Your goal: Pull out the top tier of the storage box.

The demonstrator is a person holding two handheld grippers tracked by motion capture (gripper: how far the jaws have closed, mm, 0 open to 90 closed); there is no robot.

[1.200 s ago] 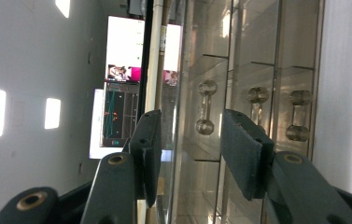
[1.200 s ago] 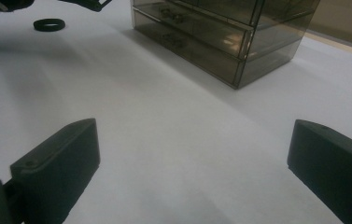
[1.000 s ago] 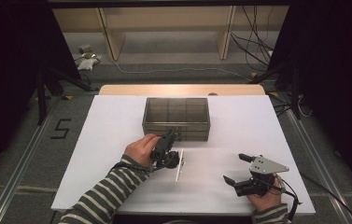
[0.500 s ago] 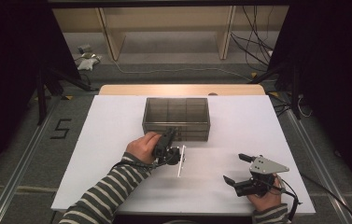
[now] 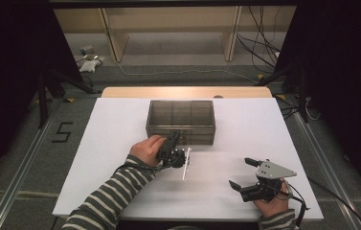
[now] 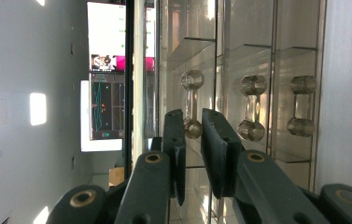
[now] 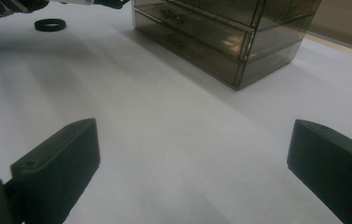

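The left gripper [image 6: 192,140] was rolled onto its side at the front of the smoked clear-plastic drawer cabinet [image 5: 181,115], because the drawer pulls lie across its face and the jaws have to straddle one from either side. Its jaws had just been closing, and in the left gripper view they stood nearly together around the clear dumbbell-shaped handle [image 6: 192,103] of one drawer, the lower knob between the pads; whether the pads already pressed on it I could not tell (a thin gap seemed to remain on one side). Two more clear handles [image 6: 253,108] lay beside it along the same drawer front, near enough that a sideways slip could land on the wrong pull. From above, the left hand [image 5: 145,149] sat against the cabinet's near face, low at the left, so the drawer would likely come out toward the person, and the striped sleeve [image 5: 116,191] lay in that path.

The right gripper [image 5: 246,173] rested well apart on the white table top [image 5: 111,143], its jaws wide apart and nothing between them, kept clear so as not to crowd the pull. A small black ring [image 7: 50,24] lay on the table near the left hand in the right gripper view. A thin pale strip [image 5: 186,164] lay just beside the left gripper; what it was I could not tell.
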